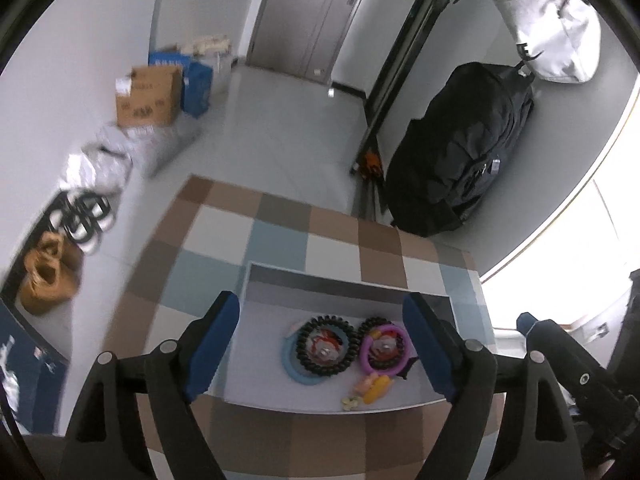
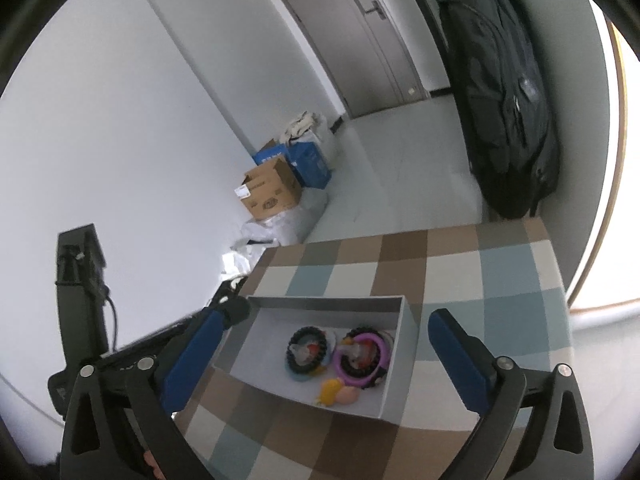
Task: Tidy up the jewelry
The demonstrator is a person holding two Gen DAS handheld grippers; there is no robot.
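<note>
Fingers [image 1: 224, 344] on both our grippers stand wide apart with nothing between them, the left gripper [image 1: 324, 348] and right gripper [image 2: 320, 360] hovering above the grey box [image 2: 320, 302] on the checked surface [image 2: 440, 272]. All the jewelry sits inside it: two black beaded bracelets [image 2: 306, 350], a purple ring [image 2: 360, 358], a blue hoop [image 1: 290, 364] and small yellow and pink pieces [image 2: 338, 394]. Judging by this, we should lift clear without nudging the box.
</note>
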